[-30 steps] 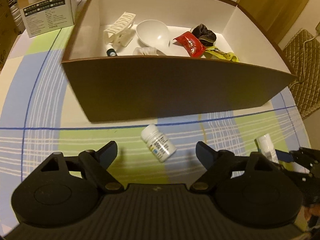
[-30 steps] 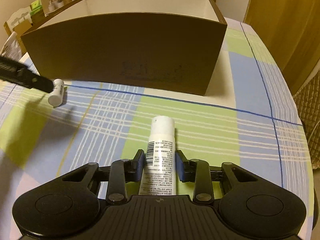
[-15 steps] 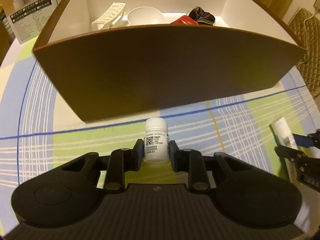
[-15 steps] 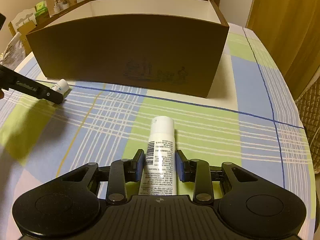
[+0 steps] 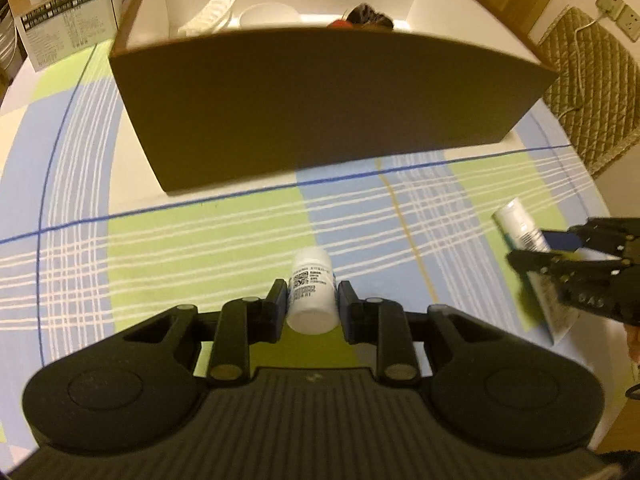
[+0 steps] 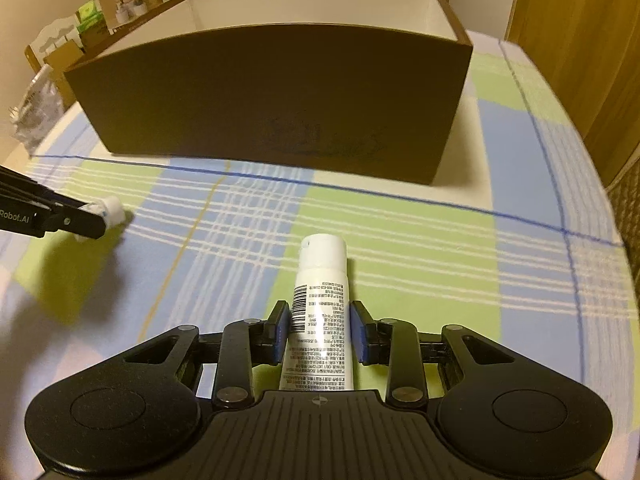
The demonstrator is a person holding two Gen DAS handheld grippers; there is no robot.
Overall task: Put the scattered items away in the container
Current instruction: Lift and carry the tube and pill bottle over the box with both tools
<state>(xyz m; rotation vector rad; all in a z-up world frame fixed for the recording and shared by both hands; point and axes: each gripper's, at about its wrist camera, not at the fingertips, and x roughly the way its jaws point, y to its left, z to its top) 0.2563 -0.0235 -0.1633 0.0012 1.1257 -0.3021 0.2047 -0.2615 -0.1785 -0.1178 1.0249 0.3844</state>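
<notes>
Since a moment ago we have drawn our left gripper (image 5: 312,306) back from the box (image 5: 320,100), and the bottle (image 5: 311,294) has come along clamped between its fingers, above the checked tablecloth (image 5: 200,240). That brown box sits well ahead, its near wall hiding most of what lies inside. Our right gripper (image 6: 320,330) is closed on the white tube (image 6: 320,308), cap pointing toward the box, over the cloth near the front edge.
</notes>
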